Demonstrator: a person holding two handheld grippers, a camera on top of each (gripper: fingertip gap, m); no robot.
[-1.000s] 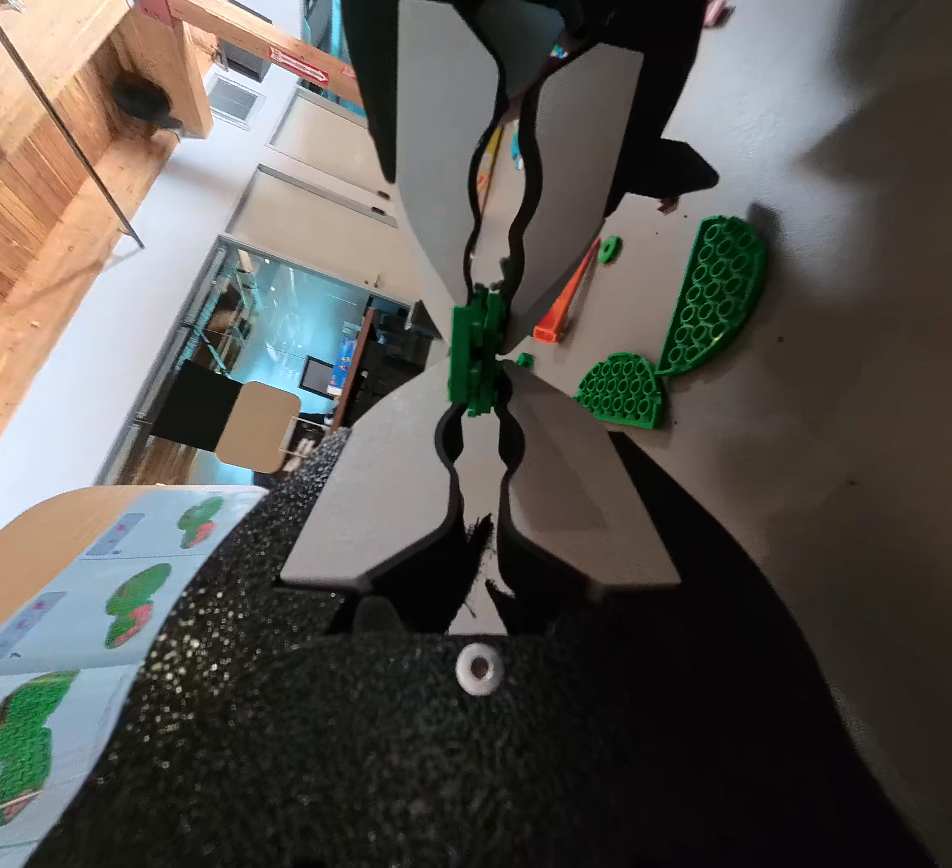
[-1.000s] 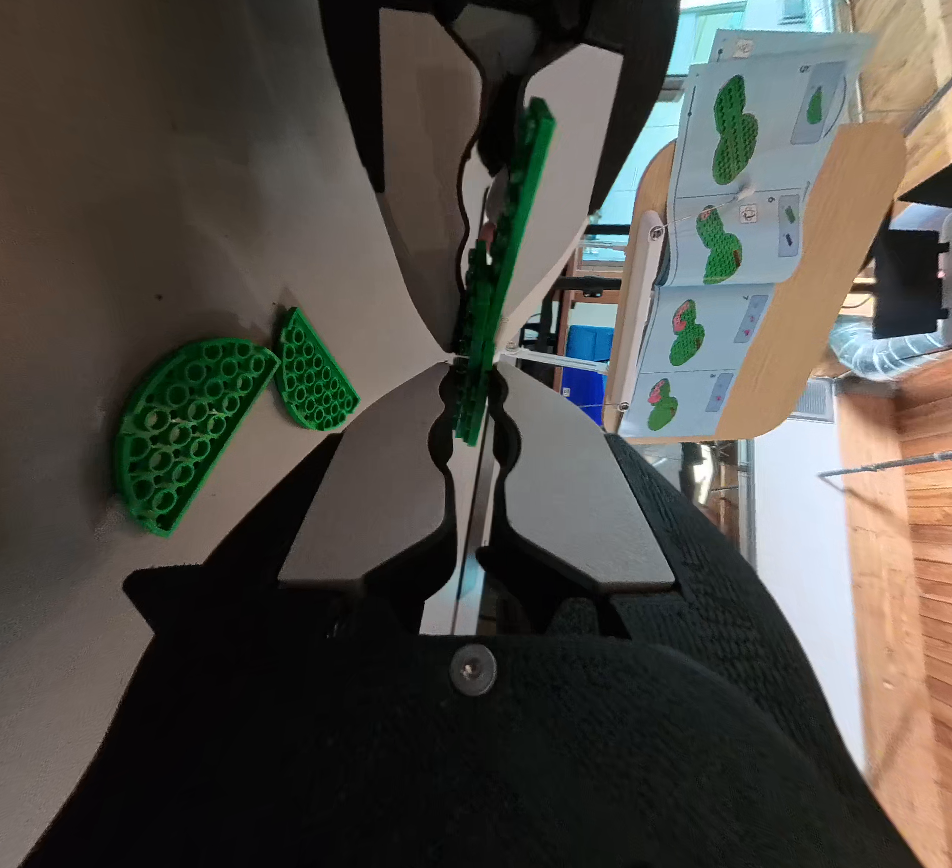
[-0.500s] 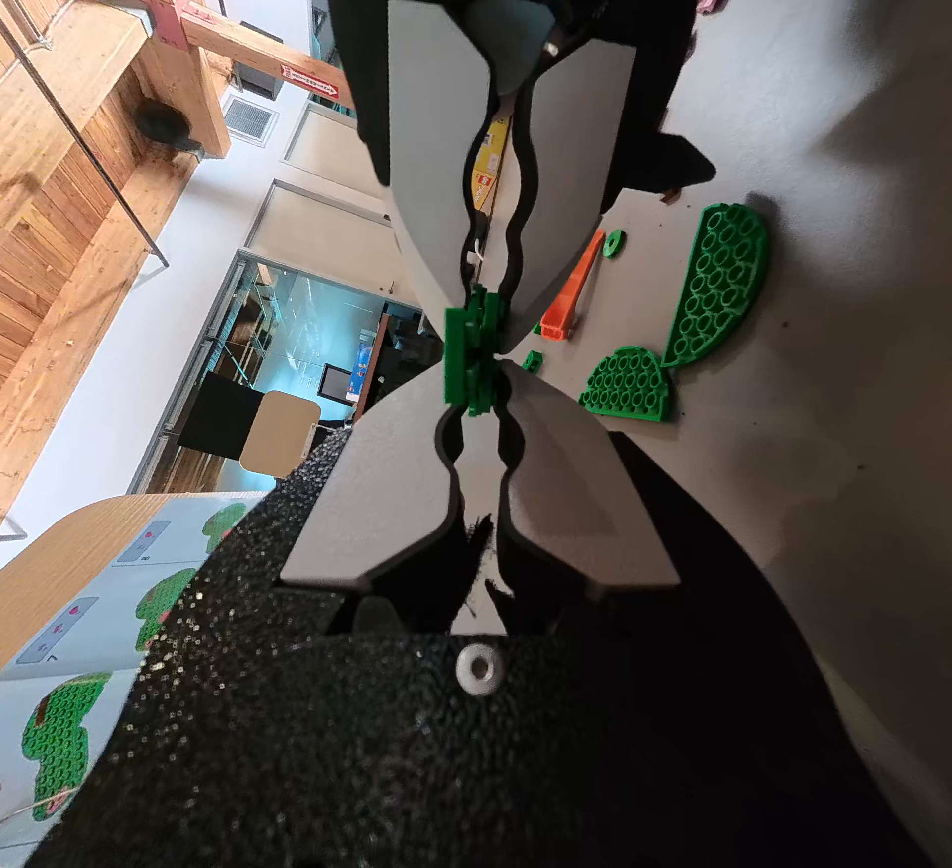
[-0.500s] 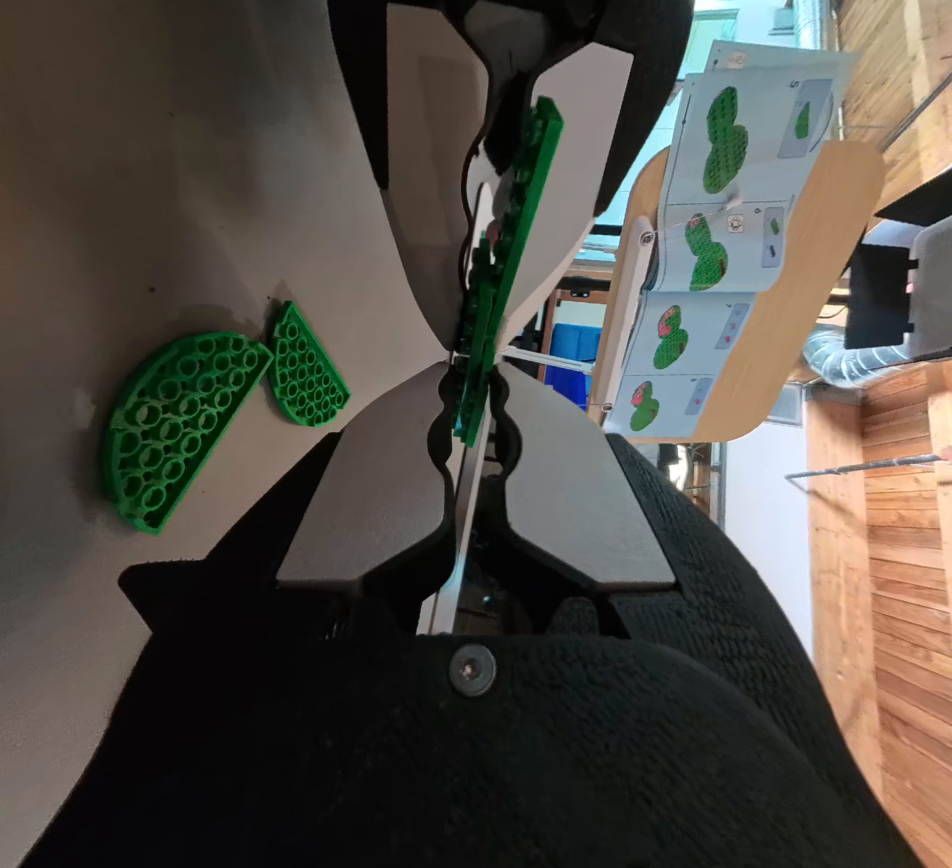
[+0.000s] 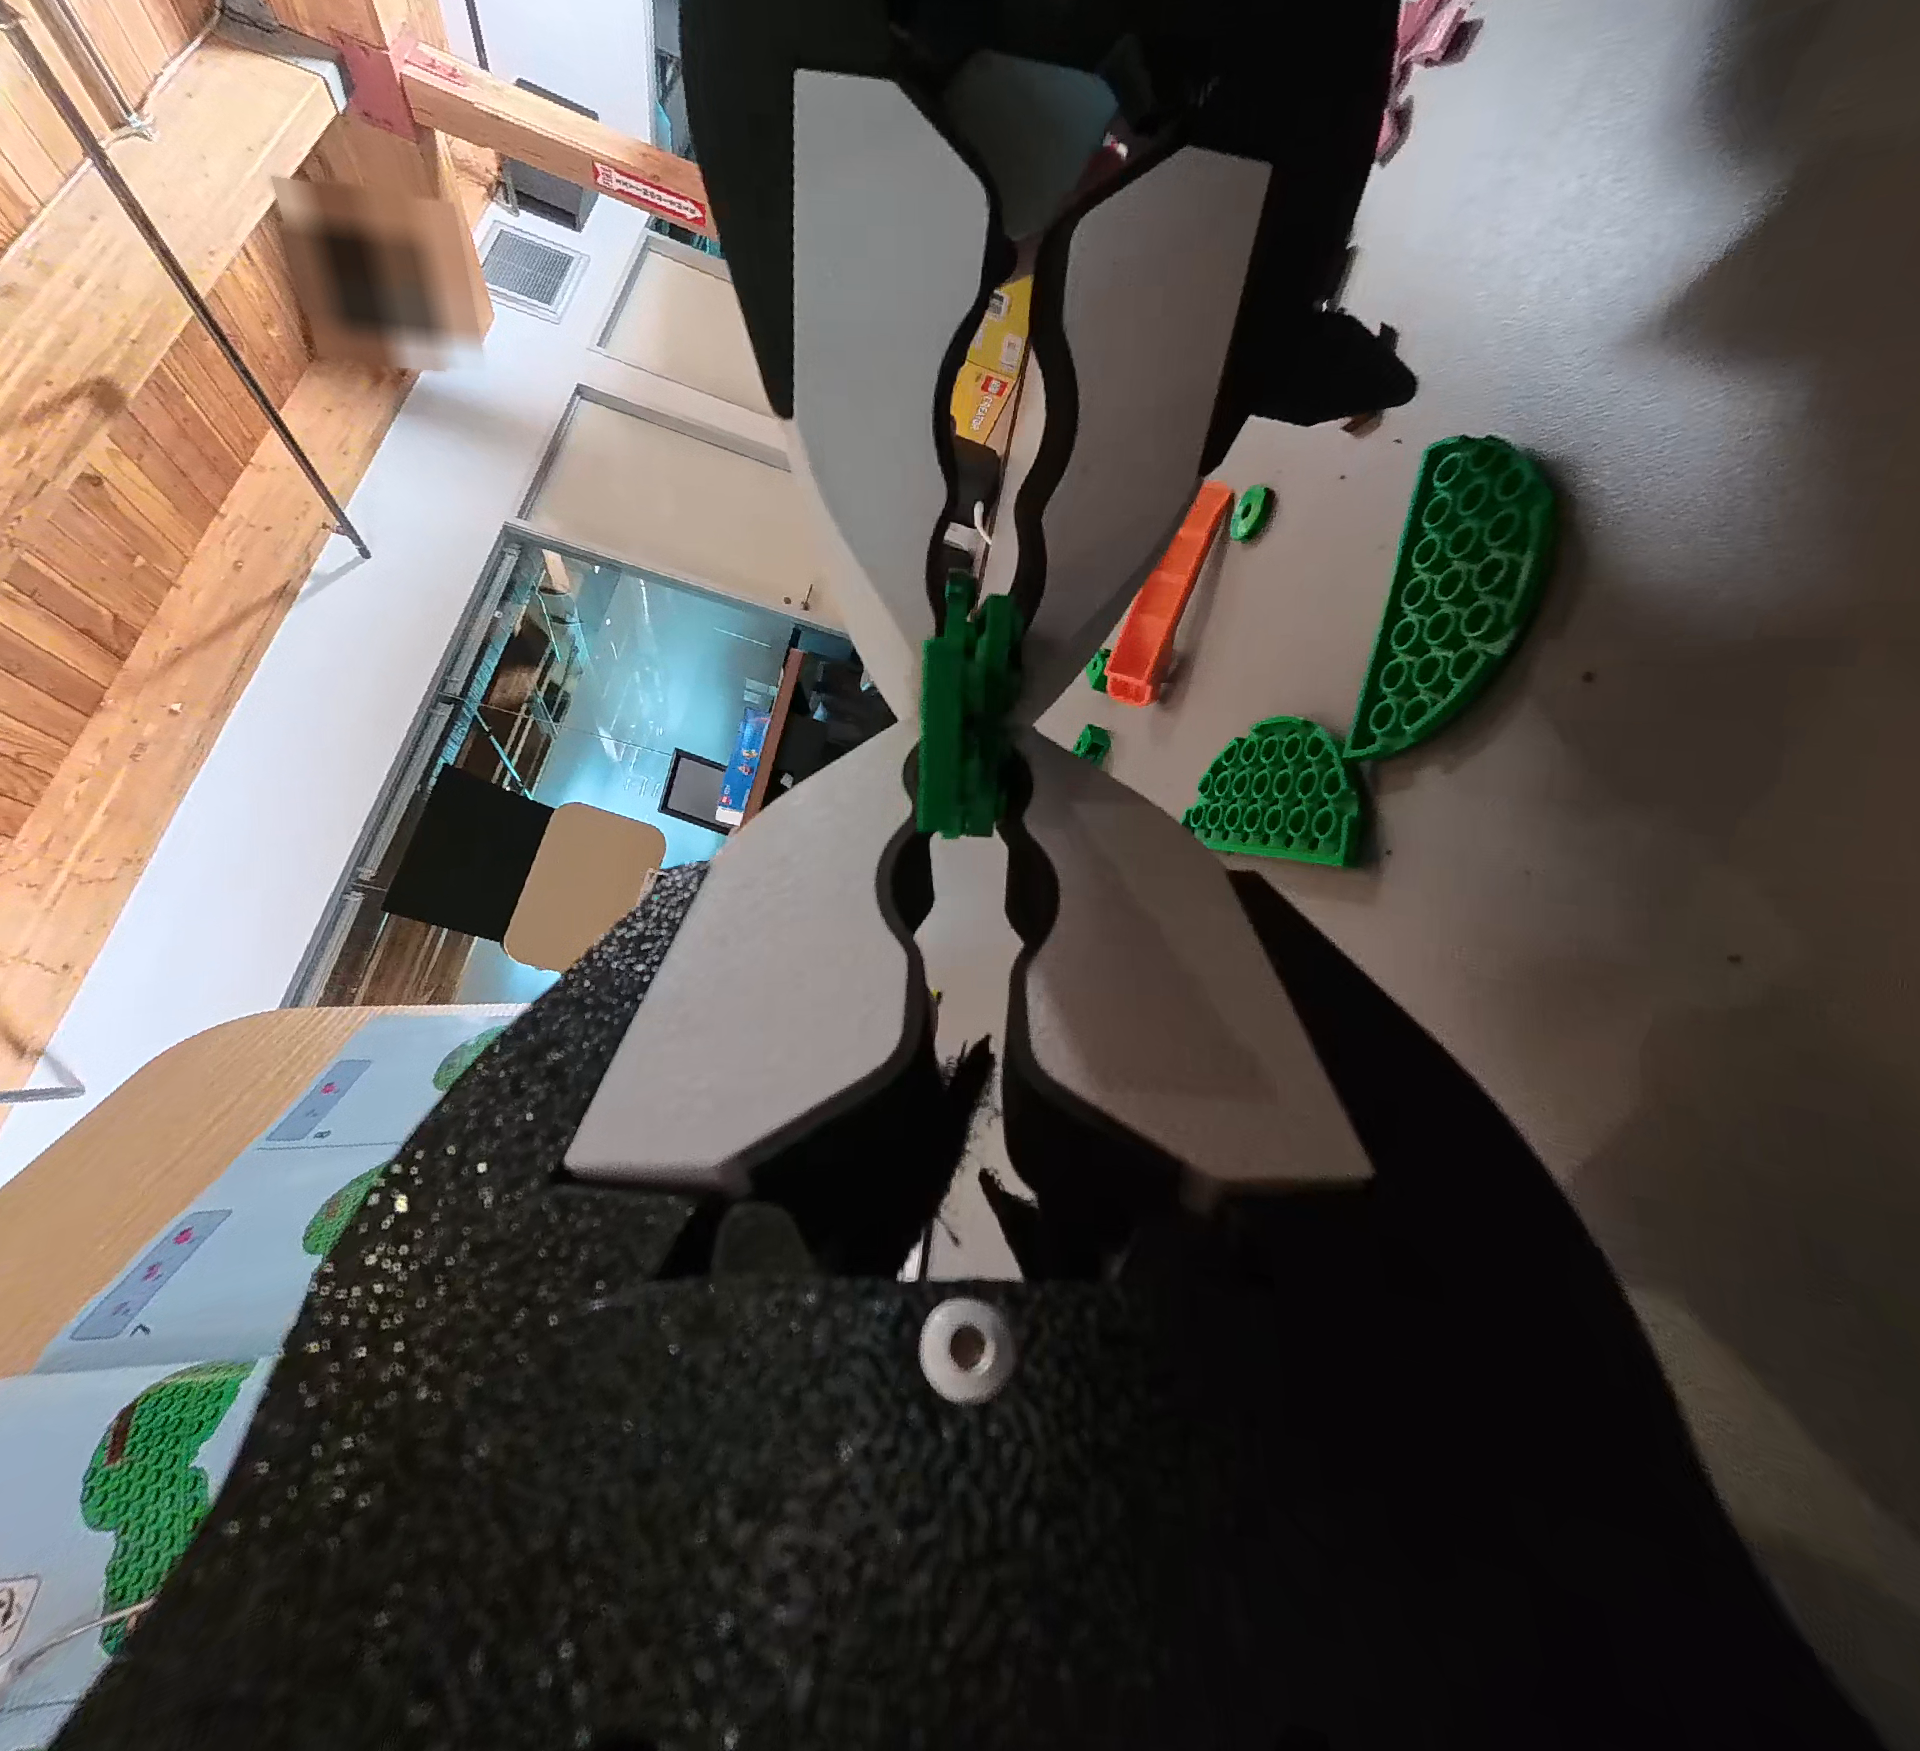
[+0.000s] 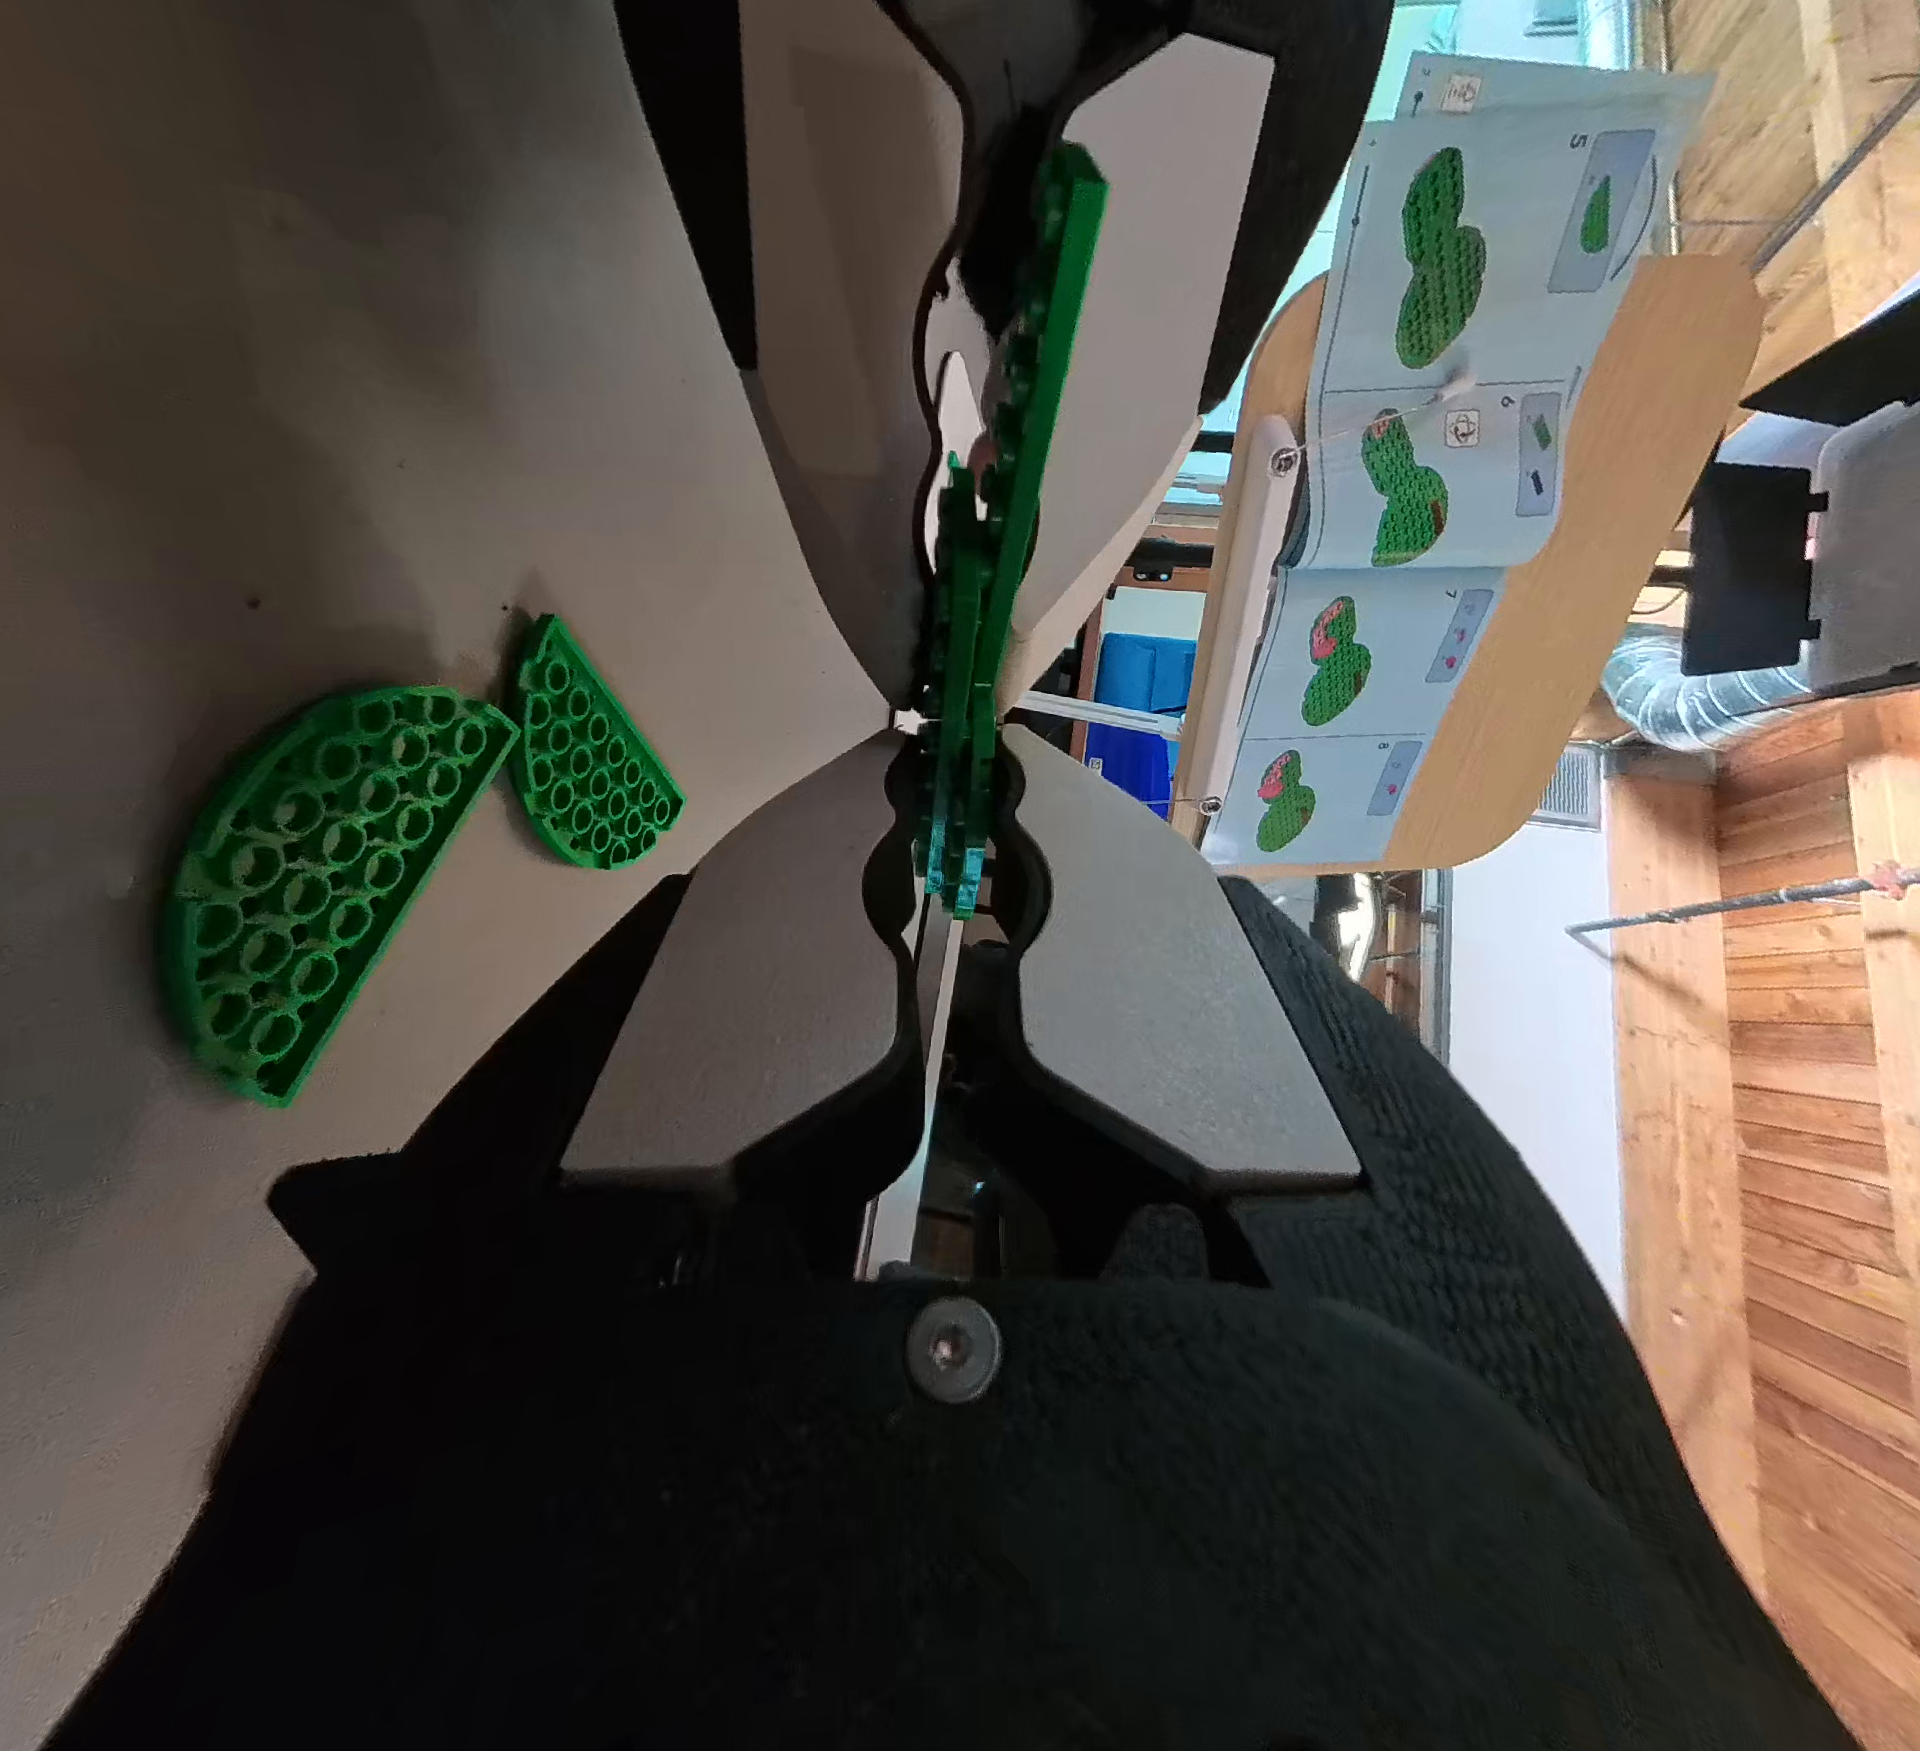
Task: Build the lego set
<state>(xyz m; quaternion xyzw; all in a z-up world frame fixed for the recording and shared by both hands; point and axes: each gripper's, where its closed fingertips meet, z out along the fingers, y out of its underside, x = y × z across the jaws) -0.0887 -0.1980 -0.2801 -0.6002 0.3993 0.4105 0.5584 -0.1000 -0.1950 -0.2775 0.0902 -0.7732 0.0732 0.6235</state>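
my left gripper [image 5: 964,766] and right gripper [image 6: 951,745] meet tip to tip, both clamped on the green lego plates [image 6: 1023,454] held edge-on above the table [image 5: 1662,922]. beyond lie two green half-round plates [image 5: 1280,795], an orange separator [image 5: 1169,605] and the instruction booklet [image 6: 1423,475].

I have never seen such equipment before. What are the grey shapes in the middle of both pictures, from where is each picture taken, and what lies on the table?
No robot arm is here: a person holds one two-finger gripper in each hand, and each gripper carries a camera that looks forward along its own grey fingers. In each picture, the lower grey fingers belong to that camera's gripper; the upper ones are the other gripper, facing it.

The left gripper and the right gripper are both shut on the same green plate assembly, held edge-on in the air between them.

On the grey table lie a large green half-round plate, a small green half-round plate, an orange tool and small green pieces. An open instruction booklet stands on a wooden board.
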